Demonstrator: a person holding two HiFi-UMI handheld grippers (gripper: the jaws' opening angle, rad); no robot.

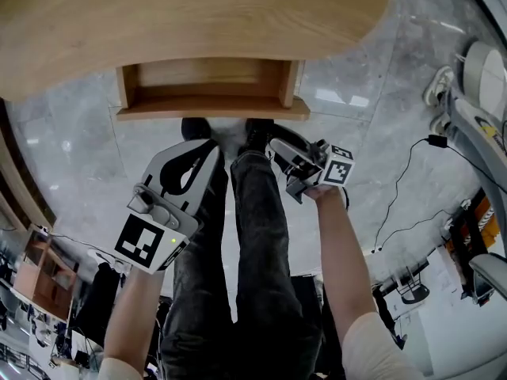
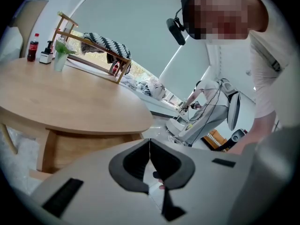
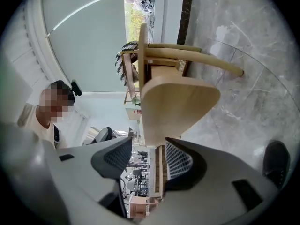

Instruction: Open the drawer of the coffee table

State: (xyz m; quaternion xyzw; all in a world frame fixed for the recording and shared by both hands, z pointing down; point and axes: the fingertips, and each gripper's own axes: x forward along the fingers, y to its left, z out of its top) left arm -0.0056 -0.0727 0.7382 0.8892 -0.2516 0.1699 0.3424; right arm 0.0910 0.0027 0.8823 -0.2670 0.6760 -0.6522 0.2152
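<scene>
The light wooden coffee table (image 1: 182, 14) fills the top of the head view. Its drawer (image 1: 207, 93) stands pulled out toward me, and its inside shows bare wood. My left gripper (image 1: 211, 146) hangs below the drawer front, left of my legs. In the left gripper view its fingertips (image 2: 149, 146) meet, with nothing between them, and the table top (image 2: 70, 102) lies ahead. My right gripper (image 1: 275, 143) hovers just below the drawer's right corner. Its pads (image 3: 147, 156) stand apart and hold nothing. The table (image 3: 176, 102) appears turned sideways beyond them.
My legs in dark jeans (image 1: 253, 252) and black shoes (image 1: 196, 127) stand just below the drawer on the marble floor. Black cables (image 1: 404, 180) and a chair base (image 1: 475, 93) lie to the right. A cola bottle (image 2: 32, 47), a plant cup (image 2: 60, 57) and a wooden rack (image 2: 93, 55) sit on the table.
</scene>
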